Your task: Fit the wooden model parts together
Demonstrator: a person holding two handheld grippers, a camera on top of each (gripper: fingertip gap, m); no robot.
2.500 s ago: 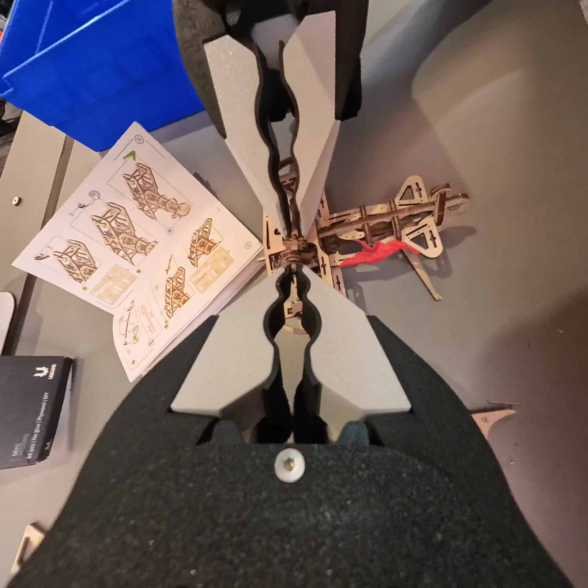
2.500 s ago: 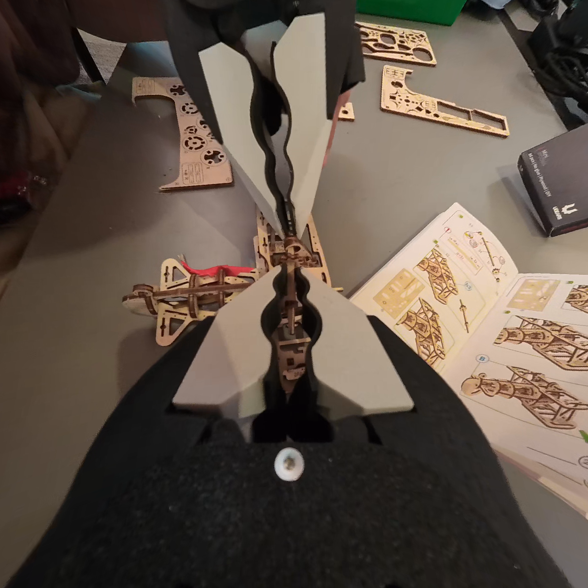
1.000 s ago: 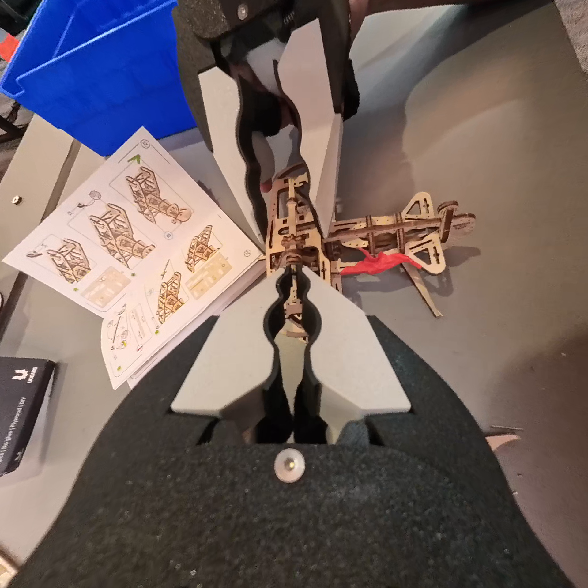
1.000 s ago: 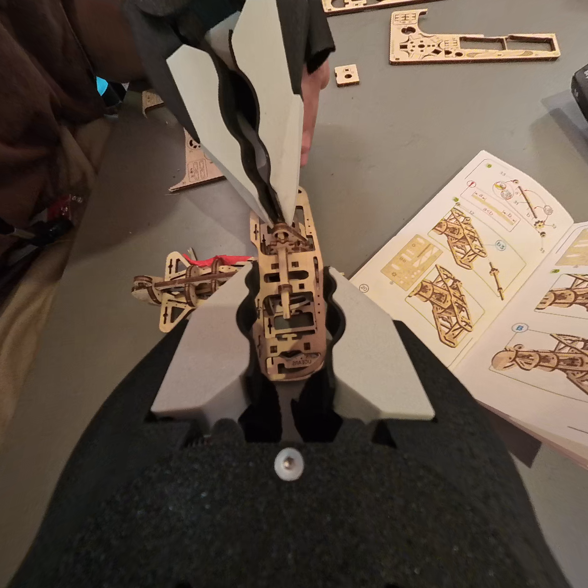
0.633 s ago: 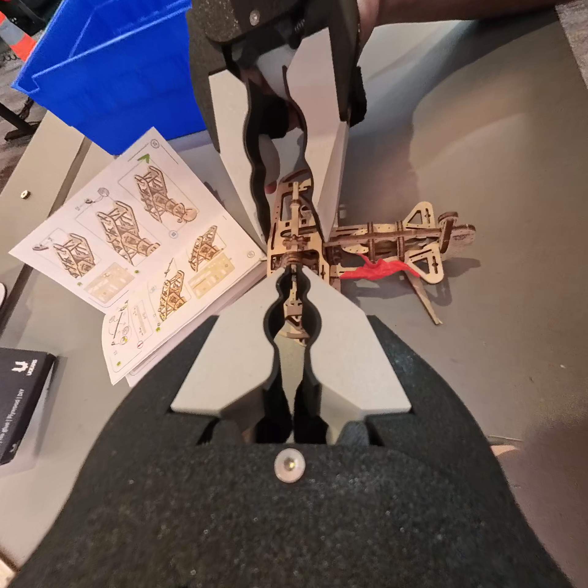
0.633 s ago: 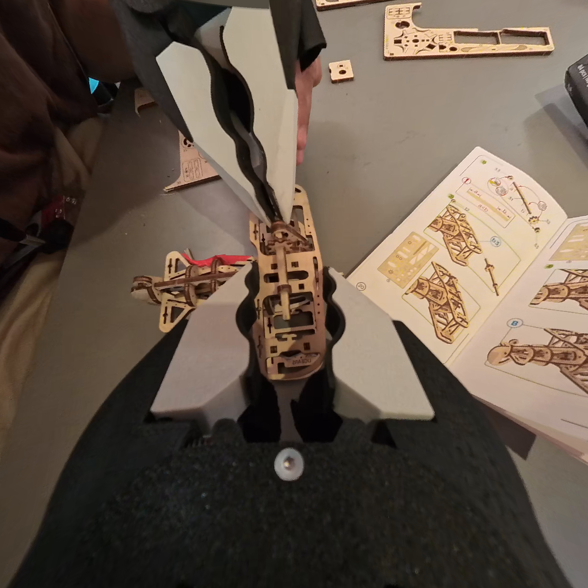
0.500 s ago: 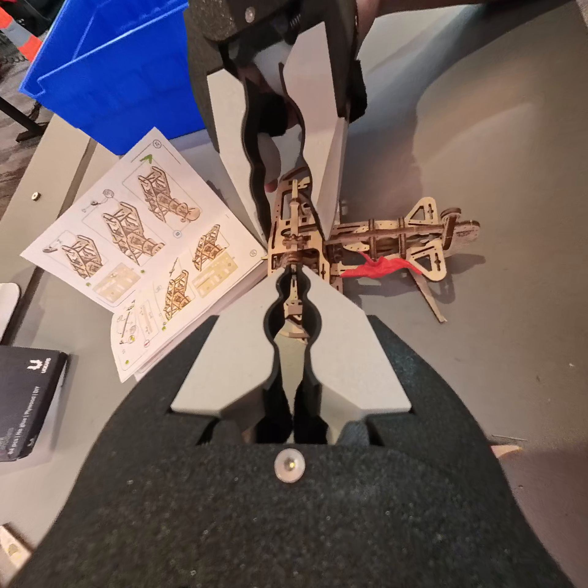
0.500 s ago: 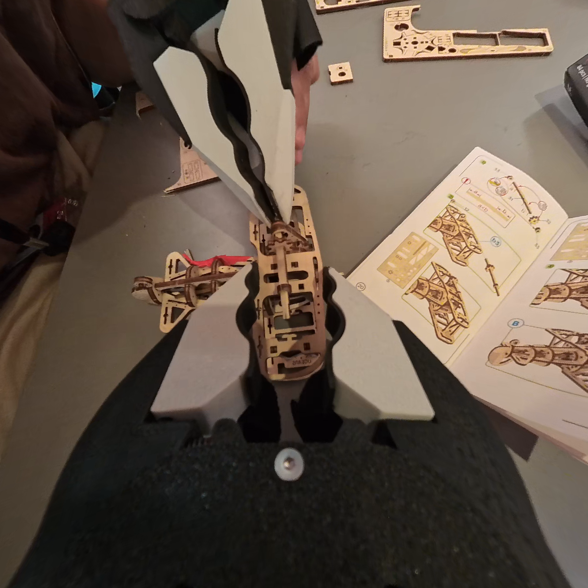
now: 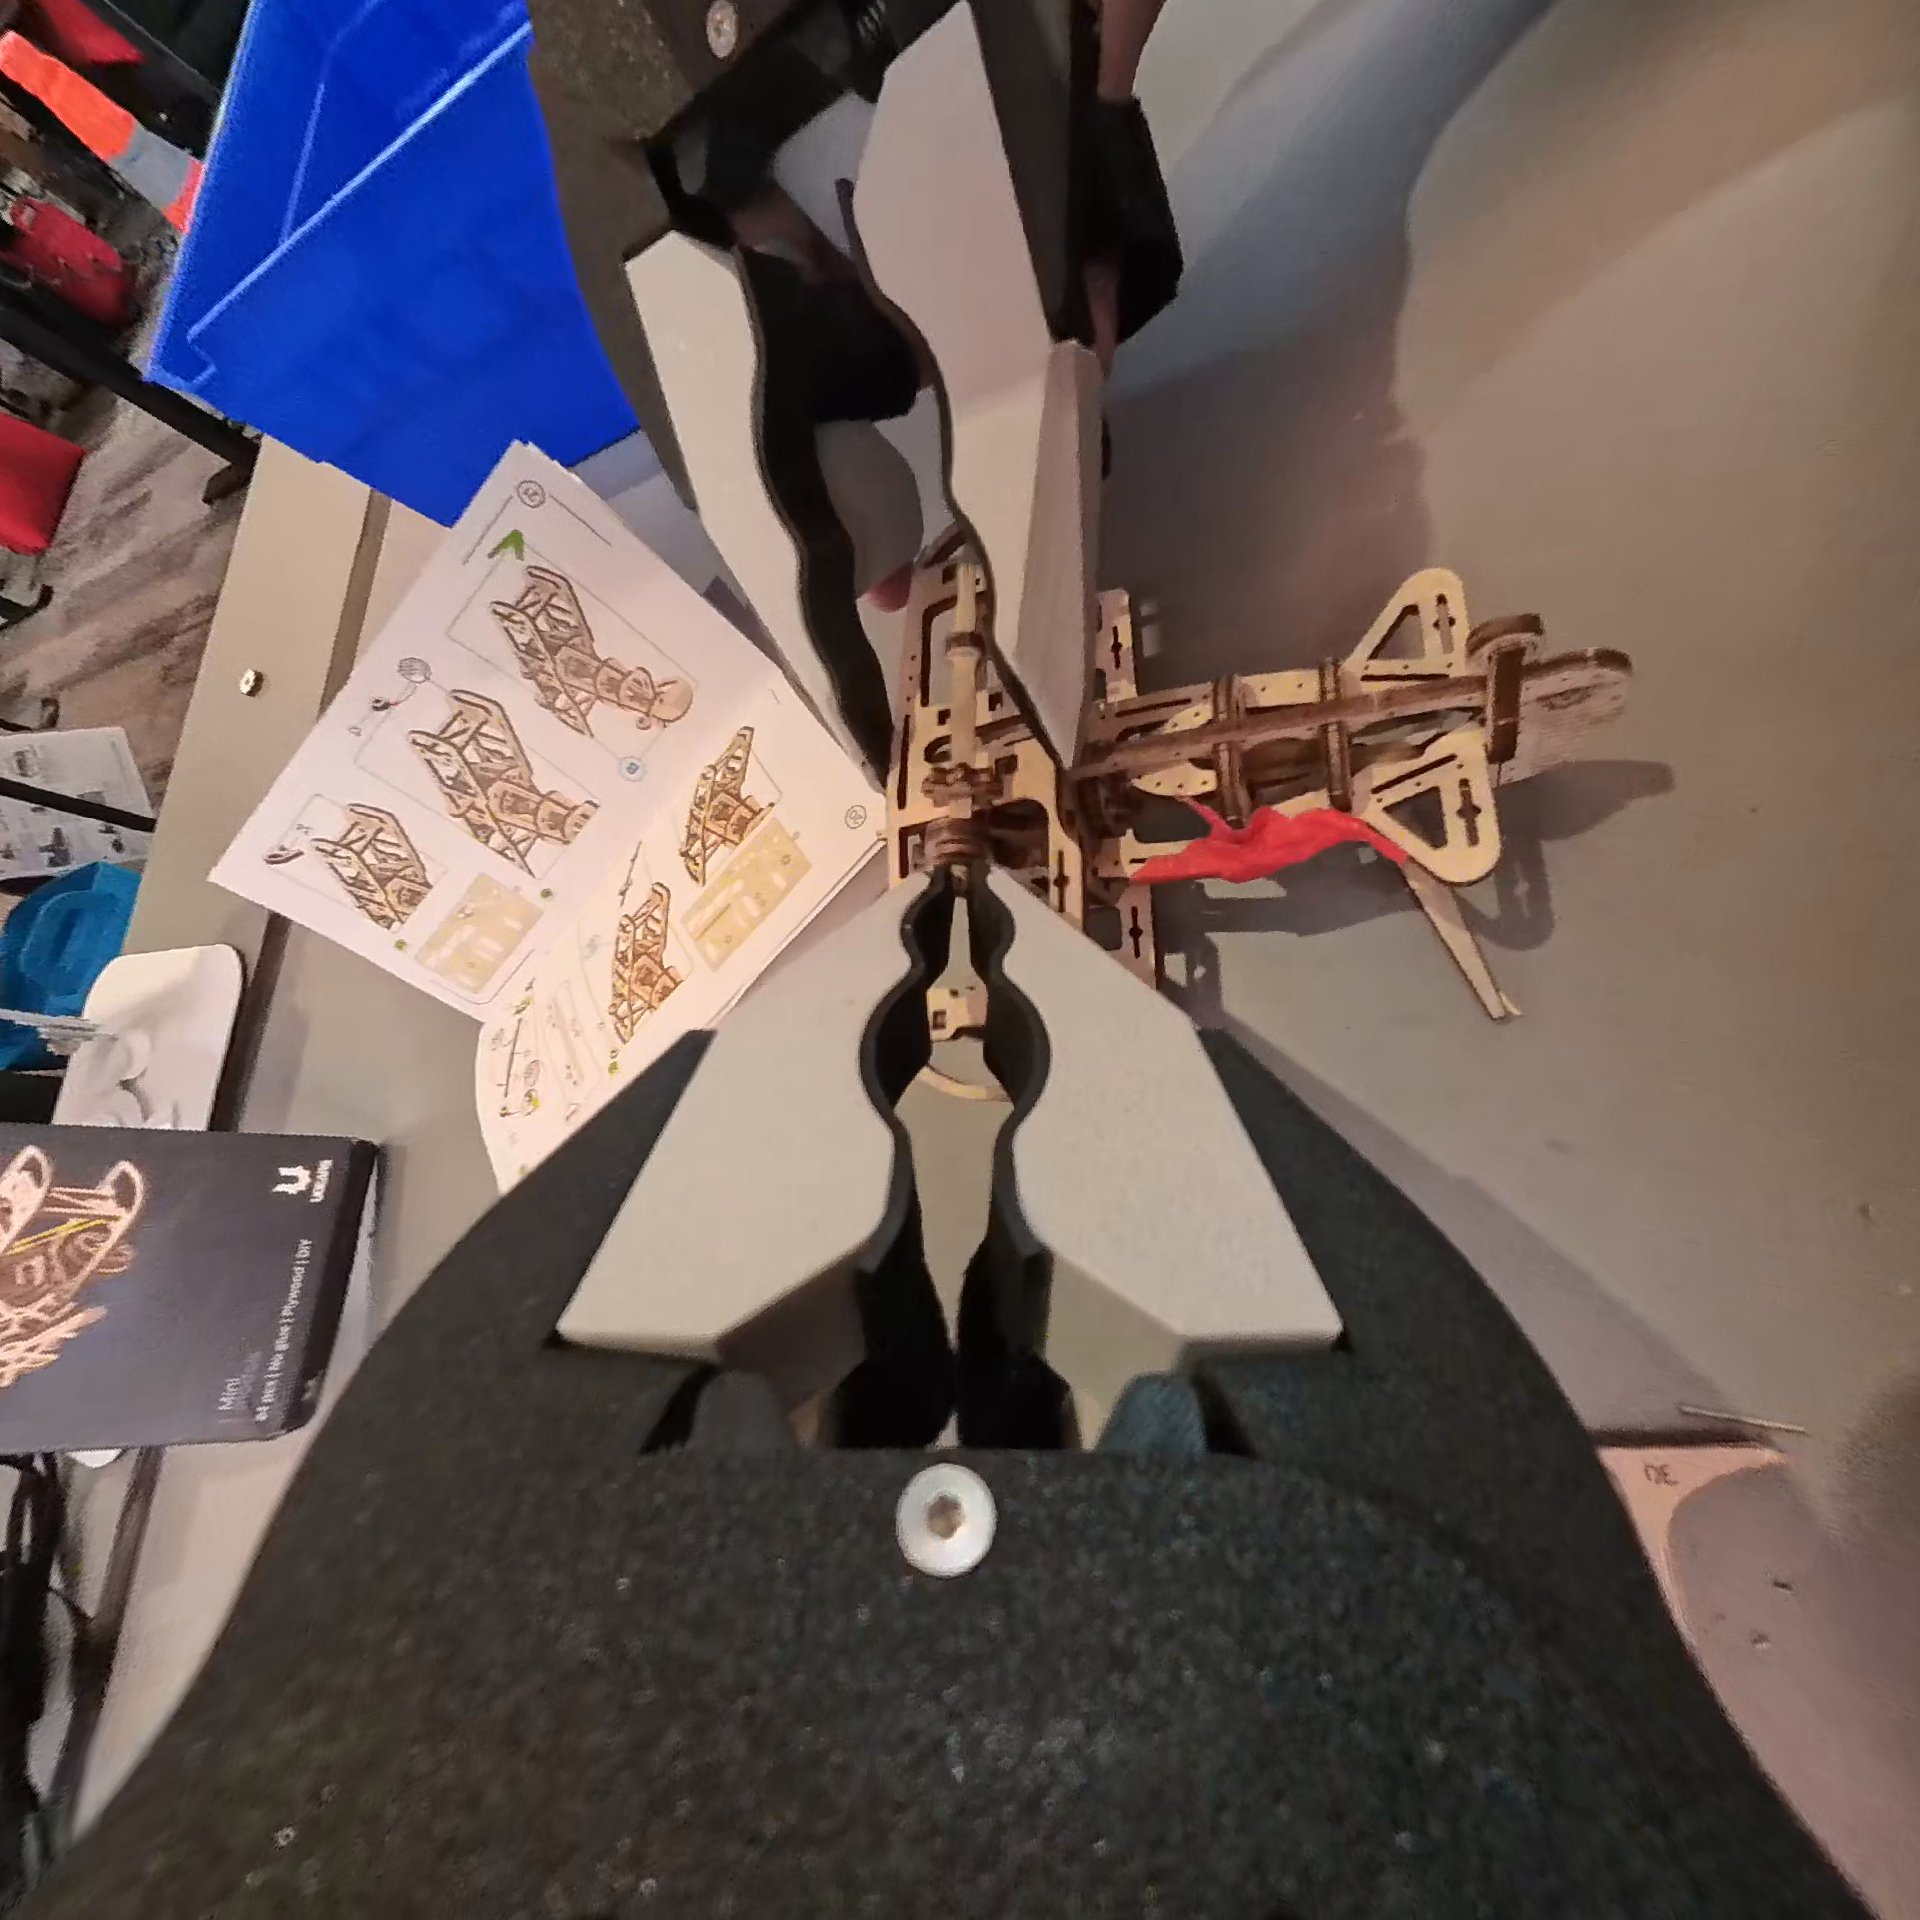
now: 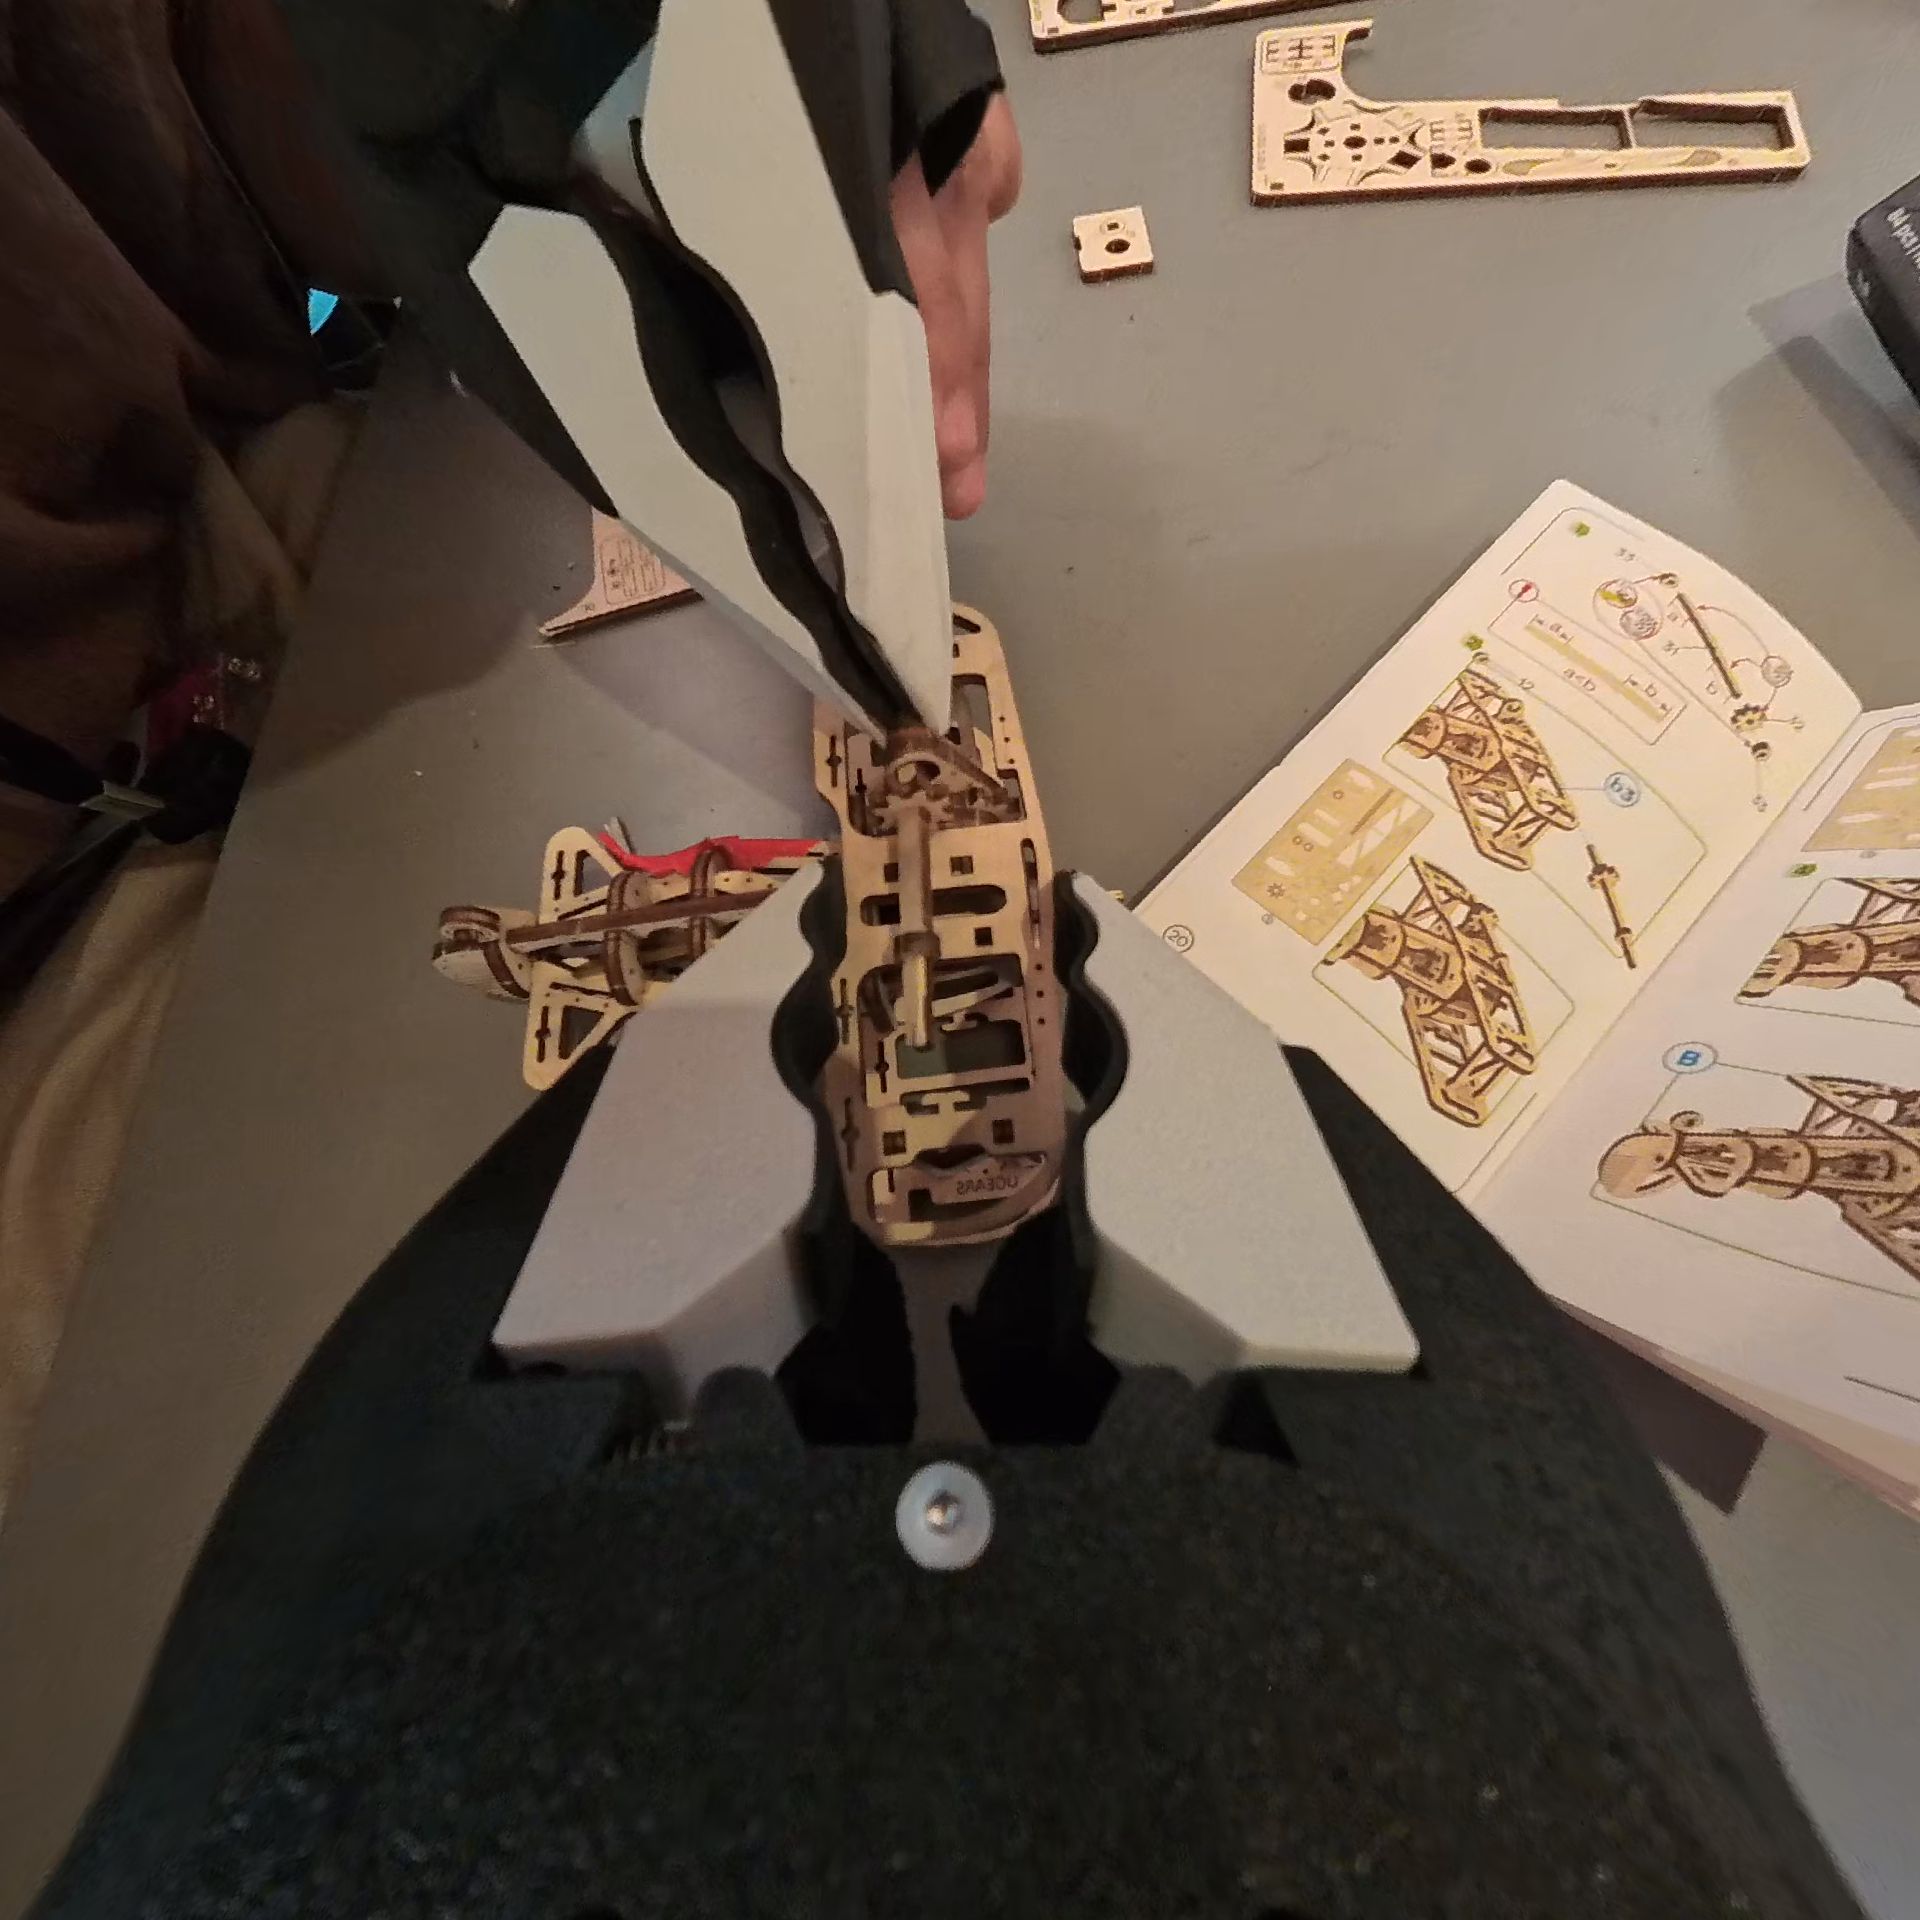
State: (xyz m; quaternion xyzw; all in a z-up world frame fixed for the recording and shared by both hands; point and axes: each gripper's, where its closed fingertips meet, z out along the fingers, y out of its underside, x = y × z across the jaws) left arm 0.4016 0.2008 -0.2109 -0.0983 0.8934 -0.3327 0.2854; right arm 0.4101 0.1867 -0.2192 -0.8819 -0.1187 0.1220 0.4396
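Observation:
A flat wooden frame (image 10: 951, 1101) with slots and a small shaft and gear (image 10: 916, 831) on it is held above the grey table. My right gripper (image 10: 940, 883) is shut on the frame across its width. My left gripper (image 9: 956, 878) is shut, its tips pinching the gear end of the shaft at the frame's far end. It comes in from above in the right wrist view (image 10: 909, 722). The right gripper shows from above in the left wrist view (image 9: 971, 727), with the frame (image 9: 920, 675) between its fingers. A wooden plane body (image 9: 1299, 727) with a red band lies on the table just behind; it also shows in the right wrist view (image 10: 613, 935).
An open instruction booklet (image 9: 540, 748) (image 10: 1507, 883) lies beside the model. A blue bin (image 9: 395, 239) and a black box (image 9: 156, 1288) stand at the left. Punched wooden sheets (image 10: 1507, 145) and a small square piece (image 10: 1112, 244) lie farther off. A person's hand (image 10: 961, 312) holds the left gripper. The small square piece (image 10: 1112, 244) is about equally far from each gripper, around 25 cm.
Since 2.5 s ago the frame has turned from edge-on to flat and my right gripper now holds it across its width. Over the last second both grippers have barely moved.

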